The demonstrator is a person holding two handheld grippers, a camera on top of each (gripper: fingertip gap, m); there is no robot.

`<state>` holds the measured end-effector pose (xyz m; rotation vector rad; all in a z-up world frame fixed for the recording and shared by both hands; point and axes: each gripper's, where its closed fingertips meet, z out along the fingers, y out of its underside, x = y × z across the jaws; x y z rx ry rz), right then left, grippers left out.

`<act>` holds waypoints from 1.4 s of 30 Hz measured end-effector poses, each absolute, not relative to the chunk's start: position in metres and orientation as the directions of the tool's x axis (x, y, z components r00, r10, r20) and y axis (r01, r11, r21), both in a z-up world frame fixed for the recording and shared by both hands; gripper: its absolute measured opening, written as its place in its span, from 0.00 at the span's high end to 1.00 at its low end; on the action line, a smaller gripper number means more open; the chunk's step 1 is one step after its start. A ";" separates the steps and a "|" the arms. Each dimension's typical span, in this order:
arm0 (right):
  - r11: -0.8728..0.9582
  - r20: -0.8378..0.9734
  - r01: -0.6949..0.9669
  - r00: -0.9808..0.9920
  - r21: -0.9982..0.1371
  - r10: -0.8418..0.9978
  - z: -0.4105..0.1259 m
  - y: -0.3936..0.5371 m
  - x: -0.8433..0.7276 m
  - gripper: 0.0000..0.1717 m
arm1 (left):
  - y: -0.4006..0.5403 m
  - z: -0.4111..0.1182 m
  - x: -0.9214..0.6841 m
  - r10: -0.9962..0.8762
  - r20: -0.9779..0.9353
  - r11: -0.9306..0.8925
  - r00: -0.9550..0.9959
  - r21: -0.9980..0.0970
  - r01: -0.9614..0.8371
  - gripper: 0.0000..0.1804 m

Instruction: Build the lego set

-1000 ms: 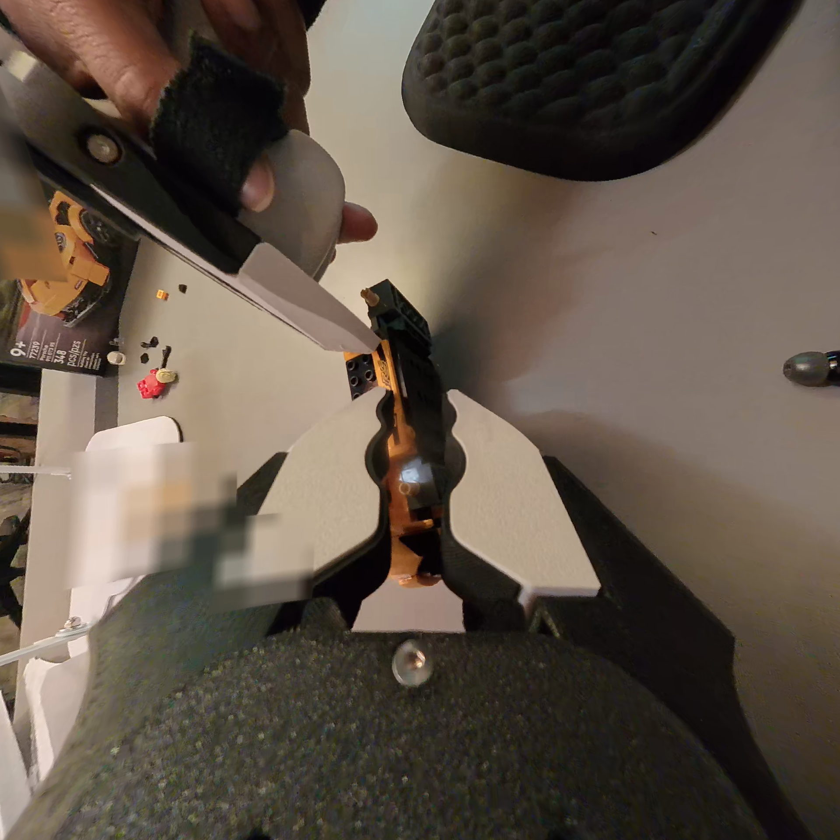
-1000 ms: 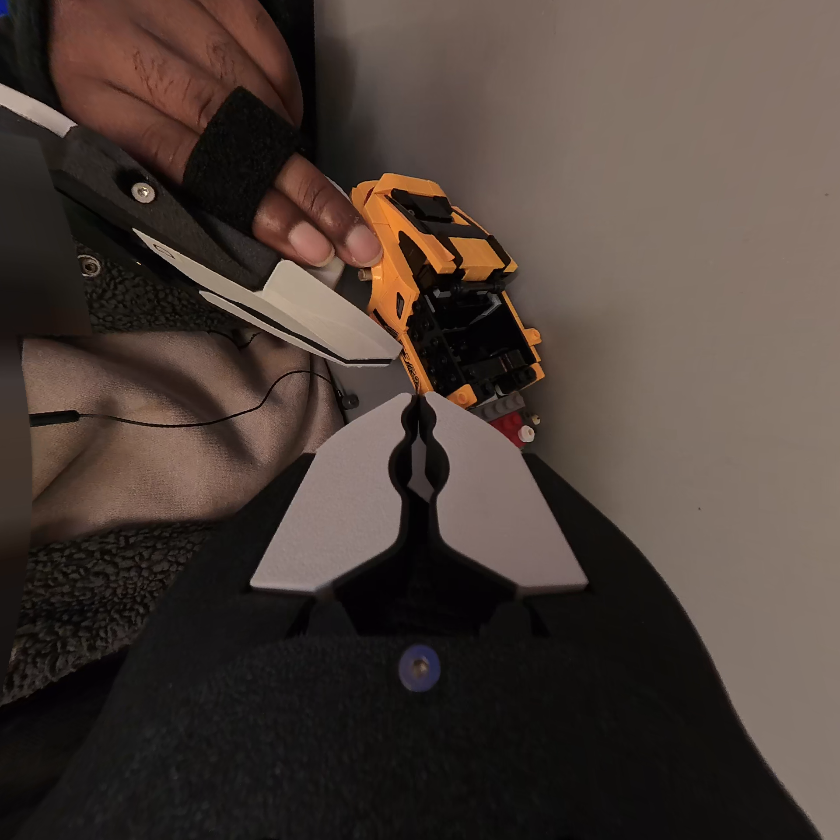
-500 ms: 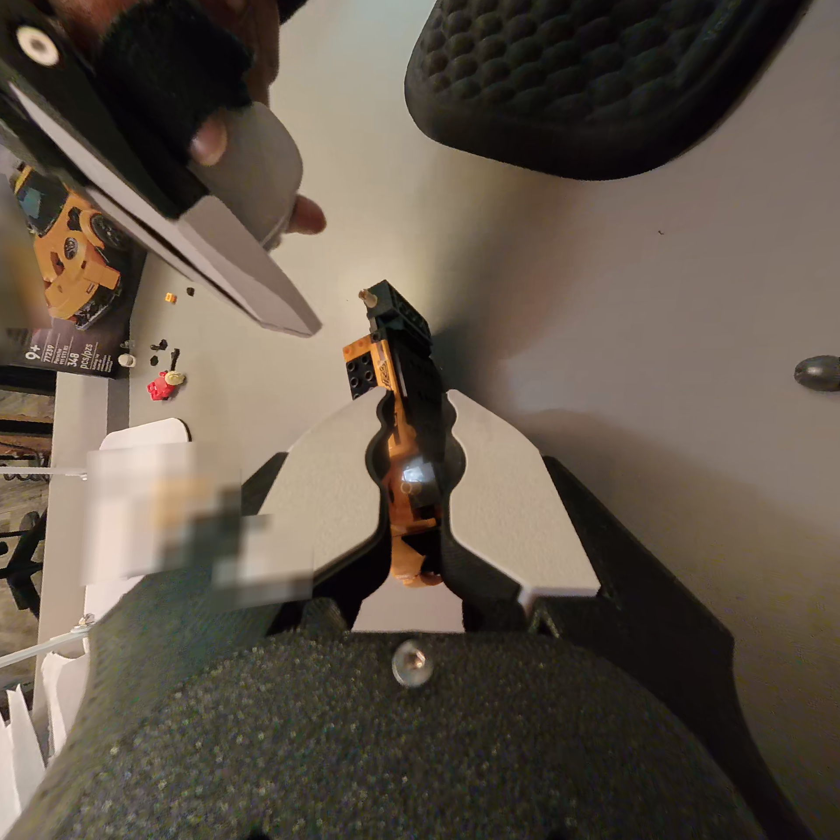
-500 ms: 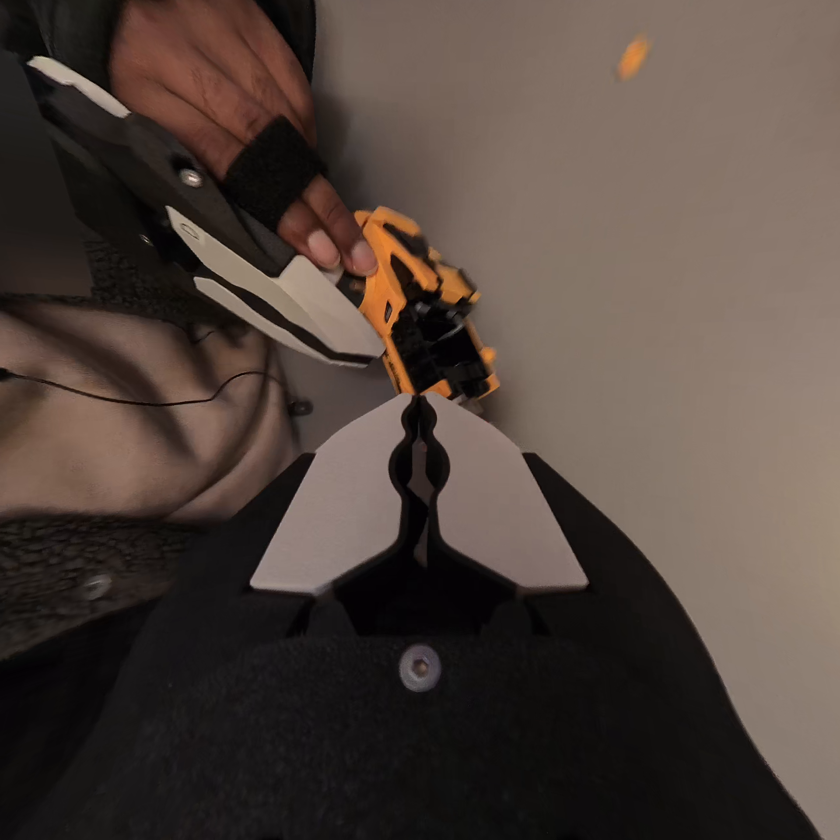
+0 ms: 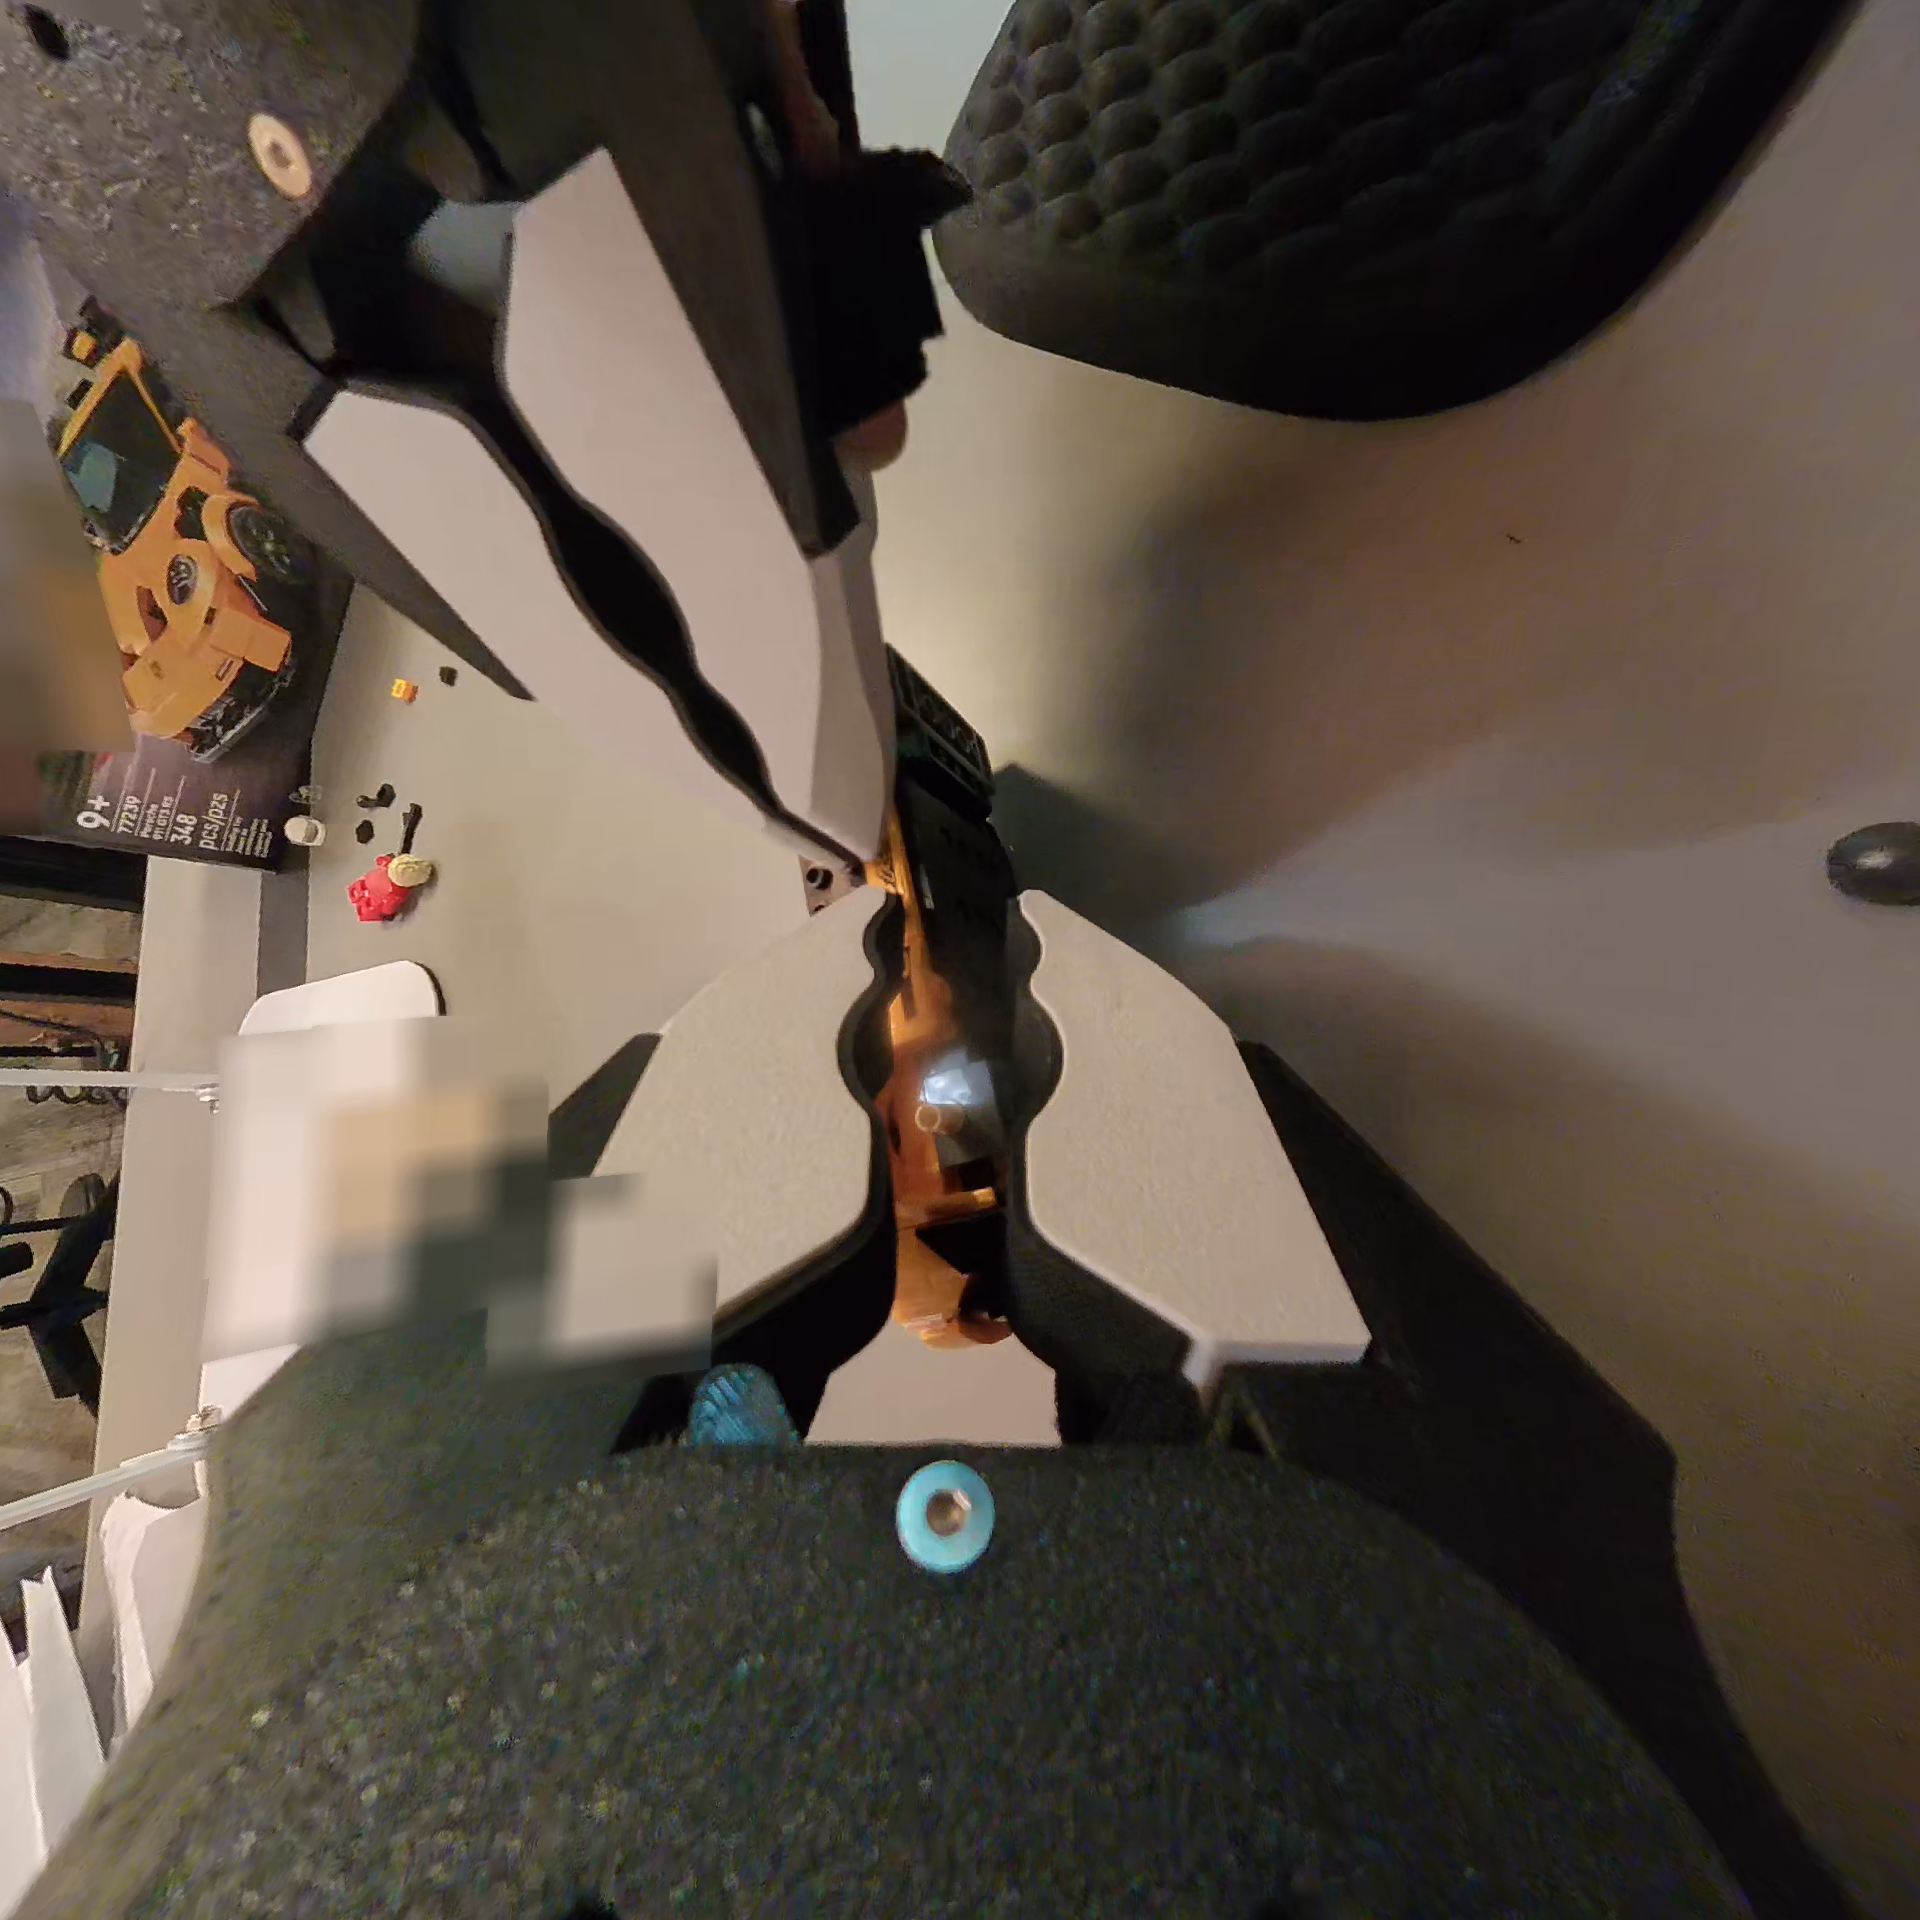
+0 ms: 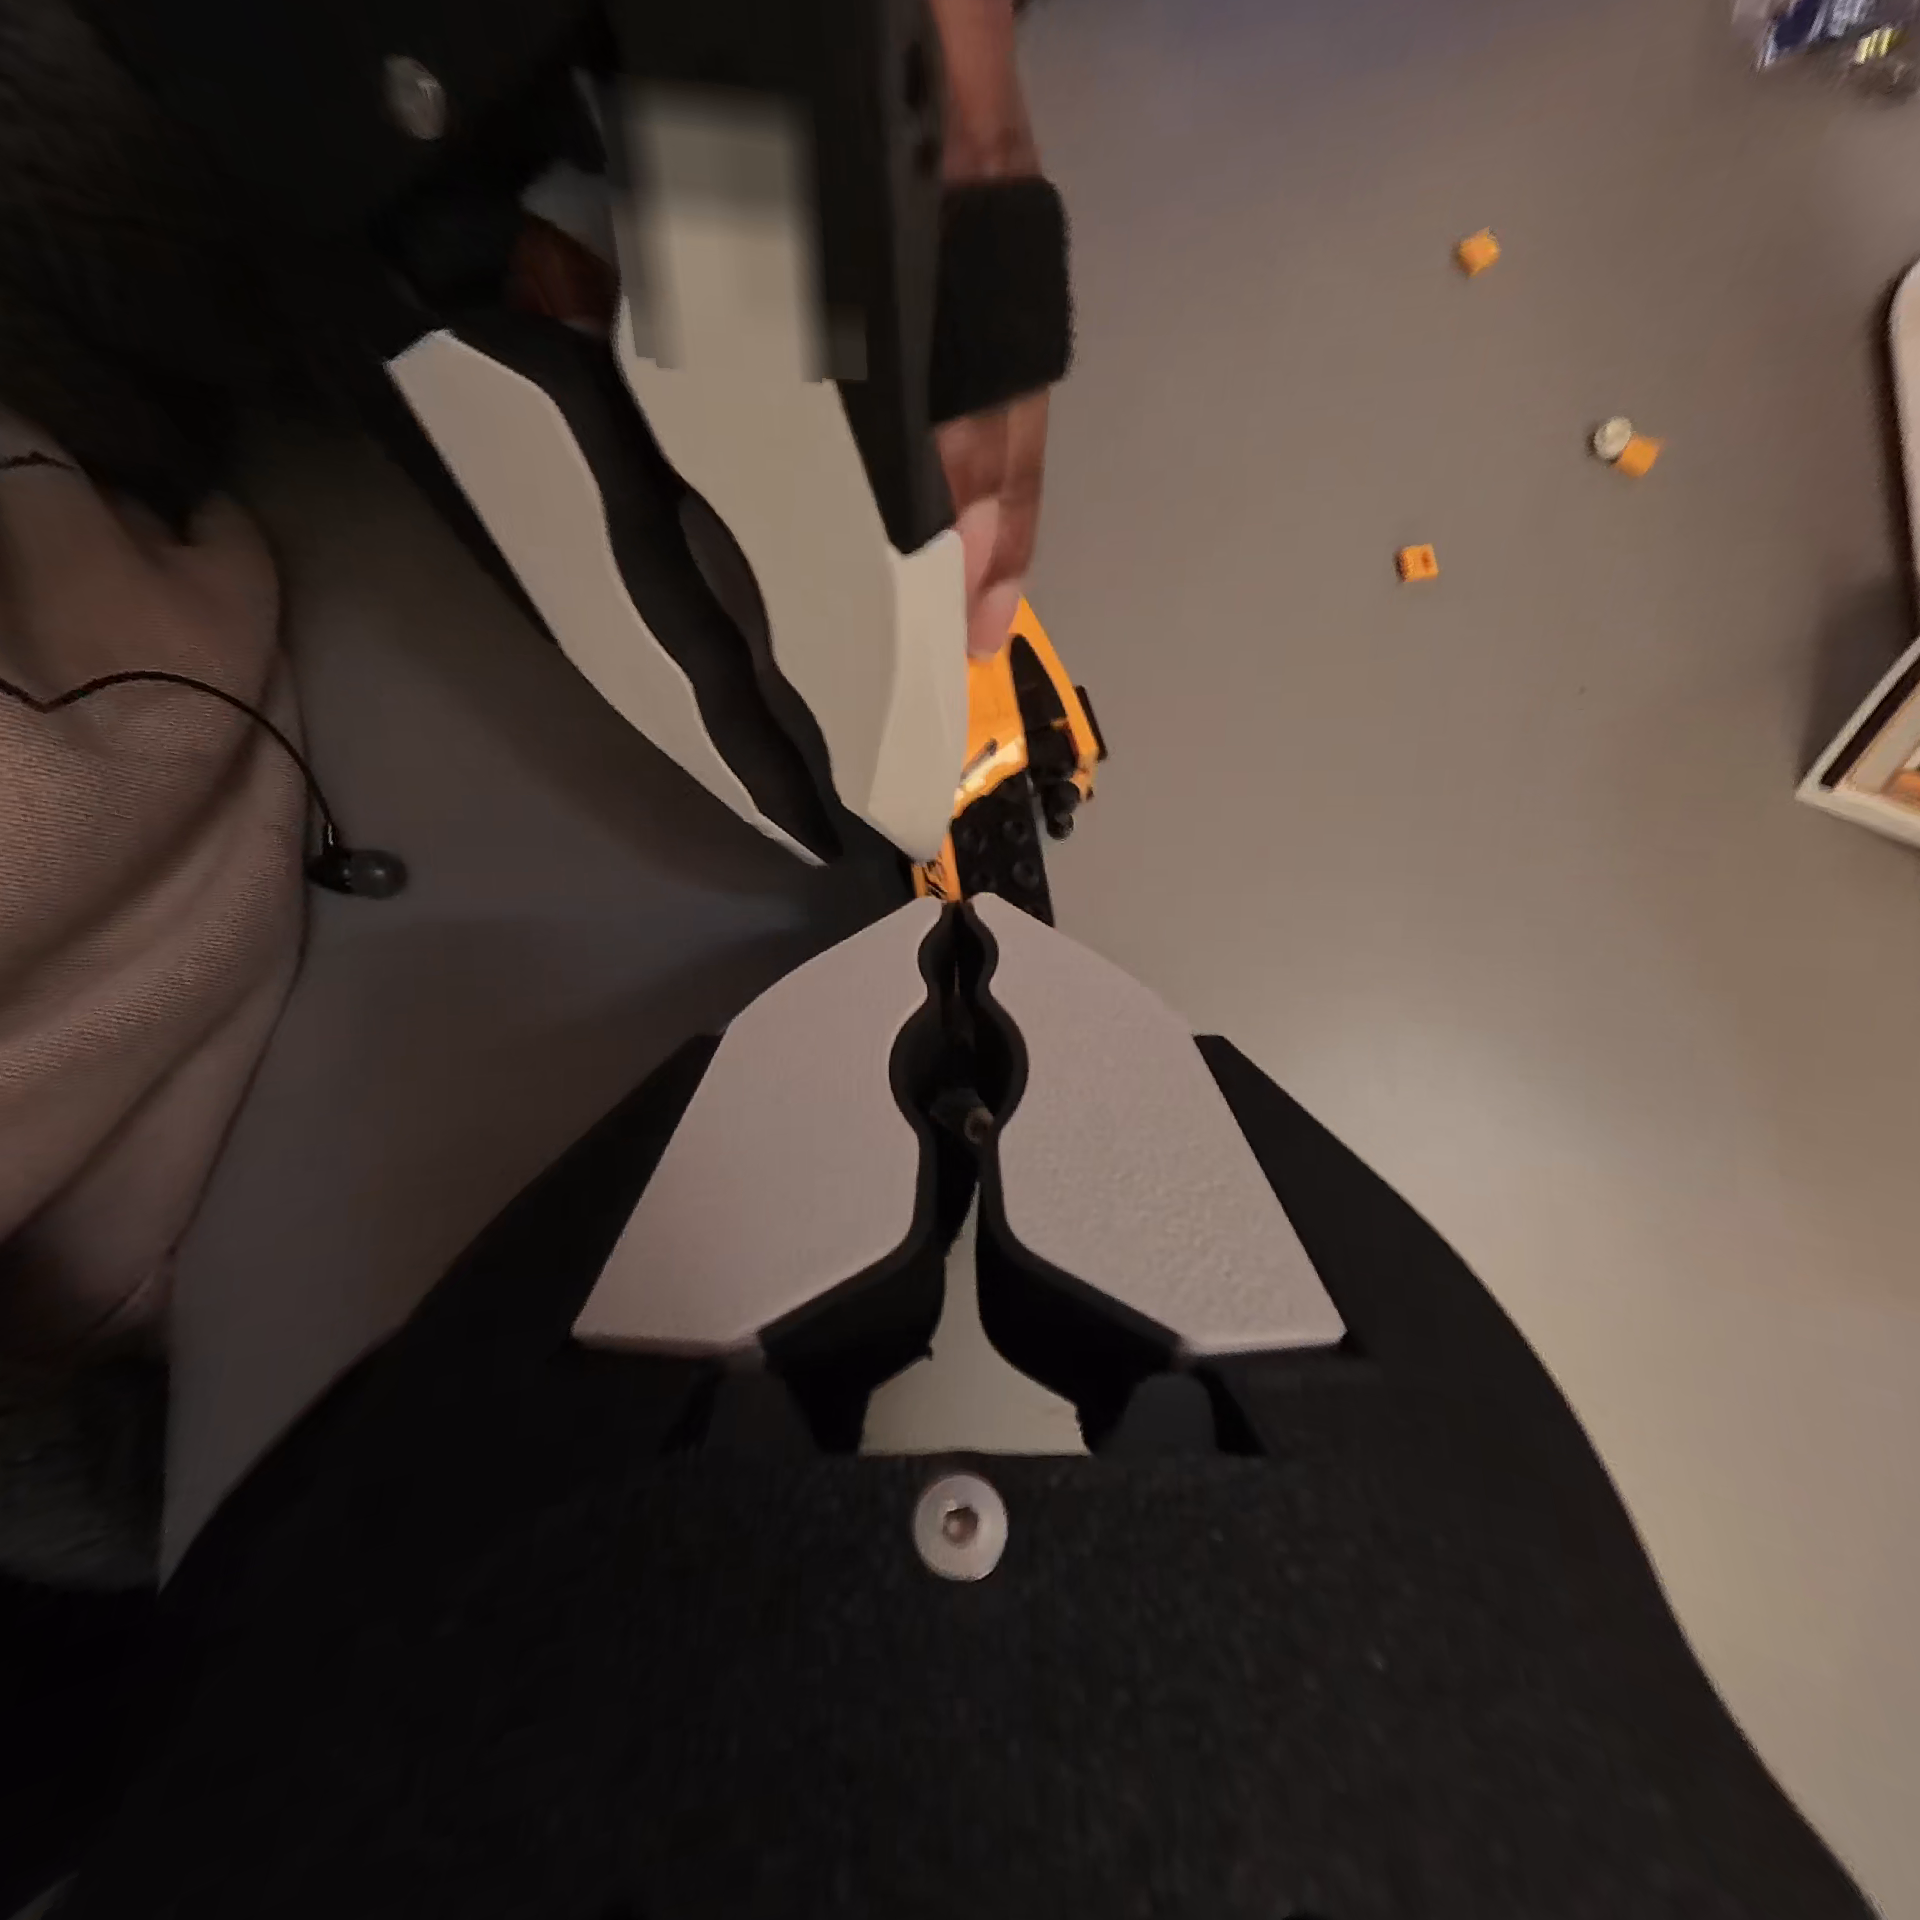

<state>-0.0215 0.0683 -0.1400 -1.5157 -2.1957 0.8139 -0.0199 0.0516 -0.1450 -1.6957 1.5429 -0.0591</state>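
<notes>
Your left claw (image 5: 943, 914) grips an orange-and-black brick car (image 5: 940, 1039) above the tabletop (image 5: 1455, 727). Your right claw (image 6: 961, 914) is fully closed, tips touching the car.

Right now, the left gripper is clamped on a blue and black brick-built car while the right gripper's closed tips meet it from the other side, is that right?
Not quite: the car in the left gripper is orange and black, not blue, as the left wrist view shows. The right gripper's tips are indeed closed against it.
</notes>
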 end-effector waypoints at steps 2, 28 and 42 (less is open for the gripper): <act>0.232 -0.079 0.752 -0.352 -0.617 0.933 -0.140 0.071 -0.019 1.00 | 0.052 -0.145 -0.020 -0.847 -0.470 0.089 0.248 -0.586 -0.805 0.90; 0.338 0.006 0.727 -0.417 -0.597 0.909 -0.140 0.064 -0.024 1.00 | 0.053 -0.146 -0.019 -0.842 -0.482 0.100 0.242 -0.581 -0.808 0.91; 0.319 0.027 0.746 -0.375 -0.585 0.927 -0.143 0.076 -0.010 1.00 | 0.053 -0.143 -0.035 -0.812 -0.511 0.069 0.282 -0.564 -0.823 0.89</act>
